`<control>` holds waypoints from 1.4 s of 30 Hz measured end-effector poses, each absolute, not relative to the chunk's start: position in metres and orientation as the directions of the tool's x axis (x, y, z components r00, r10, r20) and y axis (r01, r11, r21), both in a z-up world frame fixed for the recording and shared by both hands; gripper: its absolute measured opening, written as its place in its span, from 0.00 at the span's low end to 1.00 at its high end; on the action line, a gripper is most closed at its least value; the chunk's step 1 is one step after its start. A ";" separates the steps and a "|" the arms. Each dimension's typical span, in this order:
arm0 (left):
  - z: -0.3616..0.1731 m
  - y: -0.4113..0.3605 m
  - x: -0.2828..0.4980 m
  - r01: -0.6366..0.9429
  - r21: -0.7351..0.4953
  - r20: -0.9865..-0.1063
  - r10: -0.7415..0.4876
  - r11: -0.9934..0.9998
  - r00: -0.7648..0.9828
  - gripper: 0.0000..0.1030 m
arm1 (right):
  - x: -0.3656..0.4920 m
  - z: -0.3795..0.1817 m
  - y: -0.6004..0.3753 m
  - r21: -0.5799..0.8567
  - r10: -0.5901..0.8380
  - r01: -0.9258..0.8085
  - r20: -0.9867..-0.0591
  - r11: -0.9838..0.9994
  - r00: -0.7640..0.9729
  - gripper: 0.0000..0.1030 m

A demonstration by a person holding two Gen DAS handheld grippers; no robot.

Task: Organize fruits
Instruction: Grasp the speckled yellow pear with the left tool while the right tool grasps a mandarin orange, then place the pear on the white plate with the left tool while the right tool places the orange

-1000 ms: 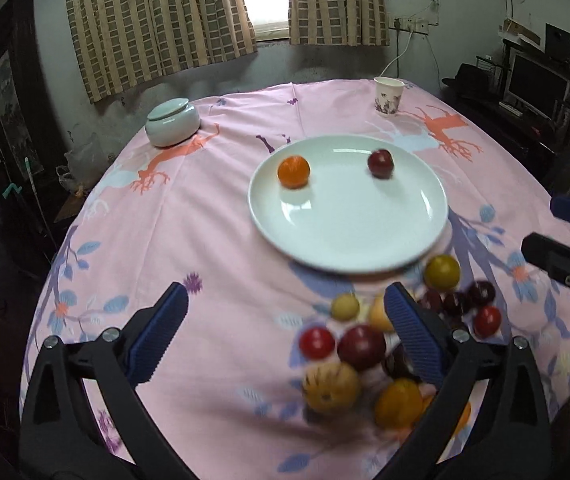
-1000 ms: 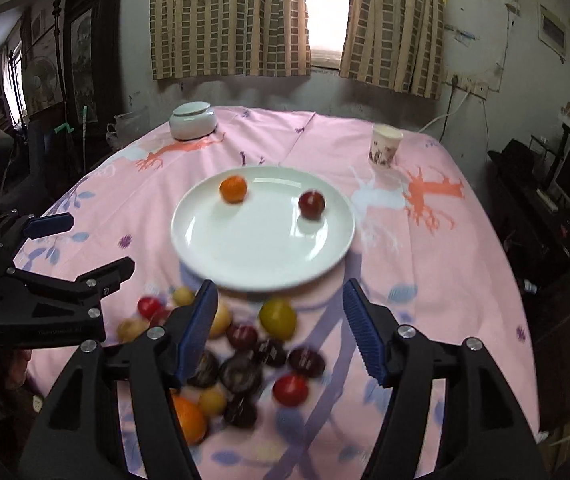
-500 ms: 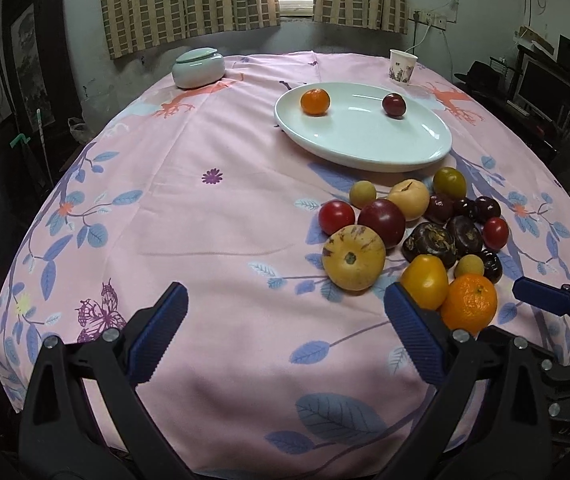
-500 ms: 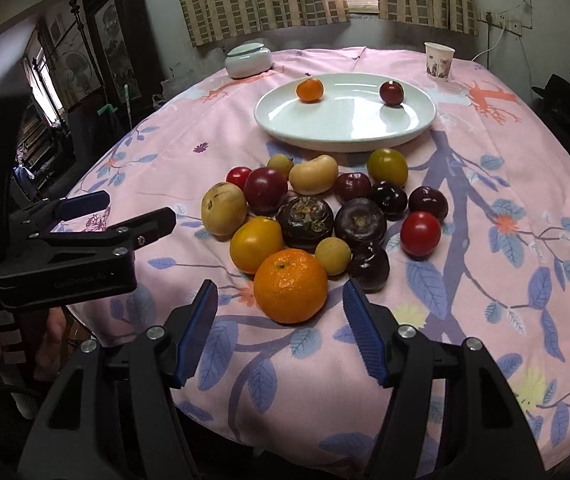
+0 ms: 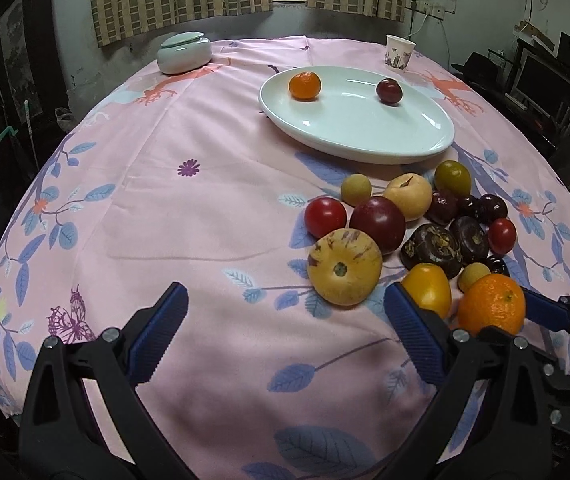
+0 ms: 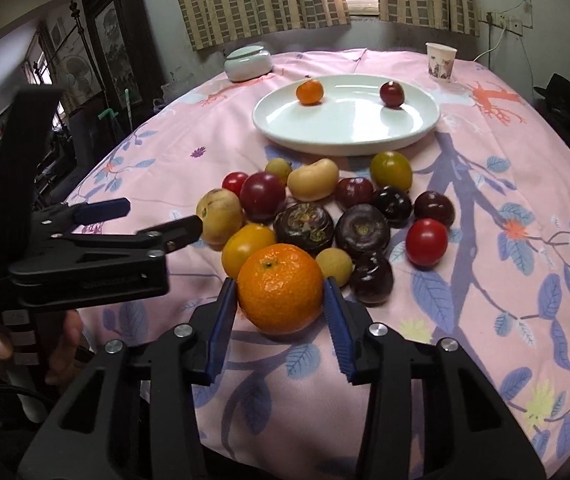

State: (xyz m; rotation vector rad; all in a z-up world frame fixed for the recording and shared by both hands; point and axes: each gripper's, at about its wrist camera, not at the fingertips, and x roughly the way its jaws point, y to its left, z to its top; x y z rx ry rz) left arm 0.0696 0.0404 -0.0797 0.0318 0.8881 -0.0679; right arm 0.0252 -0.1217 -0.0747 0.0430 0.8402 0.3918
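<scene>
A pile of fruit lies on the pink tablecloth near the front edge. My right gripper (image 6: 281,292) is shut on a large orange (image 6: 280,289), which still rests on the cloth; it also shows in the left wrist view (image 5: 491,304). My left gripper (image 5: 285,328) is open and empty over bare cloth, just left of a speckled yellow fruit (image 5: 344,266). A white plate (image 6: 345,136) behind the pile holds a small orange (image 6: 309,92) and a dark red plum (image 6: 392,93).
A lidded white bowl (image 5: 183,53) stands at the back left and a paper cup (image 6: 440,60) at the back right. Red tomatoes, dark plums and yellow fruits crowd around the orange. The table's front edge is close below the grippers.
Both grippers have come lower and closer to the fruit pile. The right gripper's fingers have closed from wide open onto the large orange. The left gripper stays open.
</scene>
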 end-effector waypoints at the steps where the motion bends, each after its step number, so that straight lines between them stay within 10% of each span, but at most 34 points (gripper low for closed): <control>1: -0.083 0.038 0.074 0.071 0.007 -0.784 -0.039 0.997 0.620 0.97 | 0.025 -0.074 -0.123 0.184 0.346 -0.314 -0.718 0.931 0.604 0.43; 7: -0.100 0.030 0.088 0.076 -0.019 -0.799 -0.061 0.997 0.599 0.94 | 0.023 -0.073 -0.128 0.190 0.344 -0.307 -0.721 0.933 0.601 0.44; 12: -0.100 0.028 0.094 0.140 -0.139 -0.802 -0.194 0.980 0.565 0.45 | 0.024 -0.076 -0.127 0.200 0.353 -0.311 -0.726 0.929 0.590 0.43; 31: -0.025 0.011 0.164 0.213 -0.061 -0.727 -0.190 0.975 0.660 0.45 | 0.114 -0.025 -0.135 0.153 0.342 -0.329 -0.672 0.932 0.657 0.44; 42: -0.059 0.009 0.303 0.150 -0.079 -0.834 -0.147 0.986 0.531 0.45 | 0.299 -0.037 -0.134 0.171 0.329 -0.317 -0.766 0.933 0.553 0.43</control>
